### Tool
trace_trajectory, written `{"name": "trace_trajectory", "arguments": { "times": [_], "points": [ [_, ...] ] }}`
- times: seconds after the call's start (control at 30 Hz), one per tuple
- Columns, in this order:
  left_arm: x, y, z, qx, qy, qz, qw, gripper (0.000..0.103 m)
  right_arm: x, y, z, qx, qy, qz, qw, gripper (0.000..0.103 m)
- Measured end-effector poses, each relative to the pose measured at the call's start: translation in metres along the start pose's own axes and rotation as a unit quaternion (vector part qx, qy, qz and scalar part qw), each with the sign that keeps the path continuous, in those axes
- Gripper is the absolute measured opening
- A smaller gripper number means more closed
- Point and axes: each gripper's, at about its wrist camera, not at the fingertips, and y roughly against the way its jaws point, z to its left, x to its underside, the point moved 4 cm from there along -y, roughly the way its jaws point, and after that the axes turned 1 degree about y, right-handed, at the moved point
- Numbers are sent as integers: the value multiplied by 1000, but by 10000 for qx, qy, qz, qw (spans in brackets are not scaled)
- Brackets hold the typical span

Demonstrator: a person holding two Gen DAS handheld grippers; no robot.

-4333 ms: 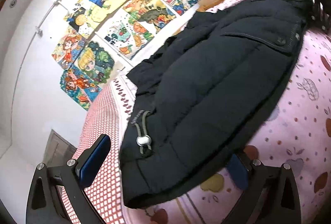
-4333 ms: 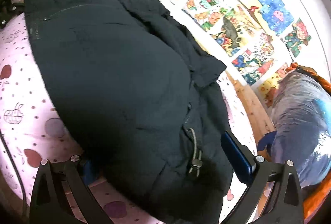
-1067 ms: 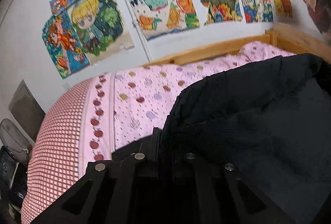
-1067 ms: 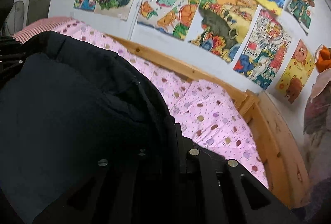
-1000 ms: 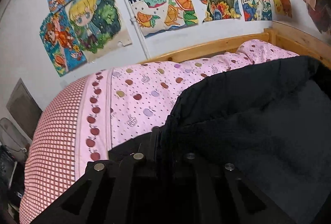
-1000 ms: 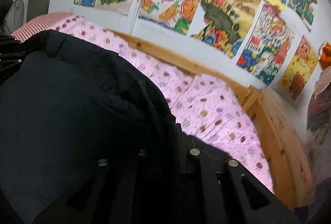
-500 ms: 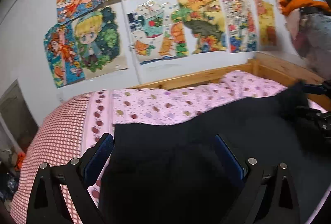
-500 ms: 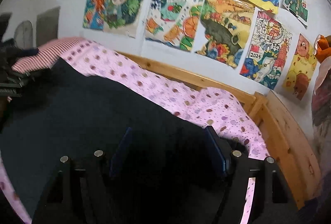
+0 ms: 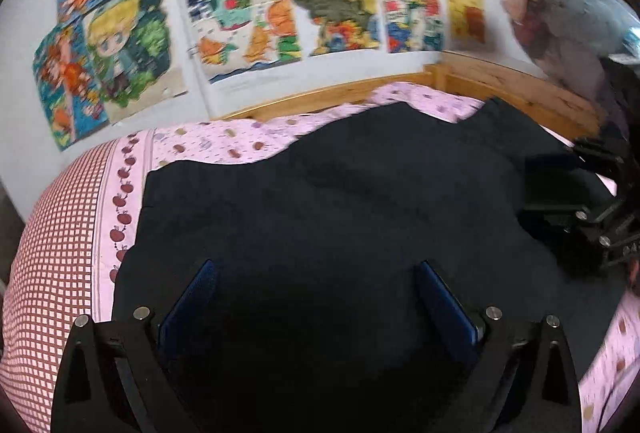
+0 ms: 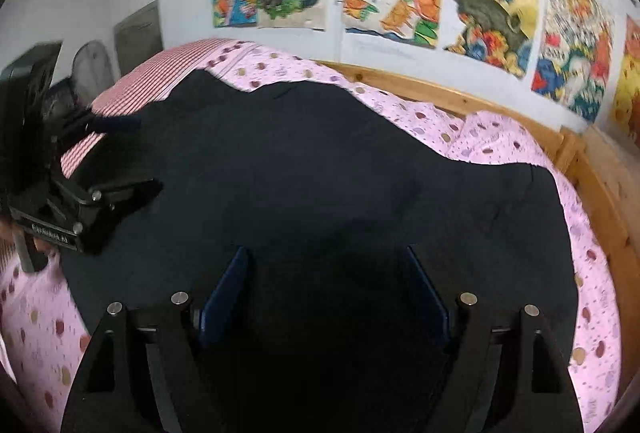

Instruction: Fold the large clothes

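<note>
Dark padded jacket [image 9: 360,193] spread flat on the pink dotted bedsheet [image 10: 500,141].
Left gripper [image 9: 316,297] and right gripper [image 10: 324,285] hover over the jacket's near edge, jaws opening, blue pads clear of the fabric, nothing grasped; colourful posters [image 9: 248,21] line the wall.

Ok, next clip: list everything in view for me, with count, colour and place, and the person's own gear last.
jacket: one, black, spread flat across the bed.
bed cover: one, pink with dots and apples, red-checked at one end, under the jacket.
bed frame: one, light wood, along the wall and the far end.
posters: many, brightly coloured, taped to the white wall above the bed.
bundle: one, grey with orange on top, past the end of the bed; what it is cannot be told.
left gripper: black with blue fingers, opening, over the jacket, gripping nothing.
right gripper: same build, opening, over the jacket, gripping nothing.
</note>
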Motion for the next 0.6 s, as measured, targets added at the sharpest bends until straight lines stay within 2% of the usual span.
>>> {"name": "trace_trajectory", "arguments": {
  "times": [0.27, 0.6],
  "points": [
    [-10, -46, 29, -238, 788, 372, 9959, 103, -16, -44, -34, 225, -554, 158, 9981, 75],
    [-17, -81, 35, -145, 891, 728, 9933, 103, -10, -93, -72, 283, -1332, 509, 9894, 84]
  ]
}}
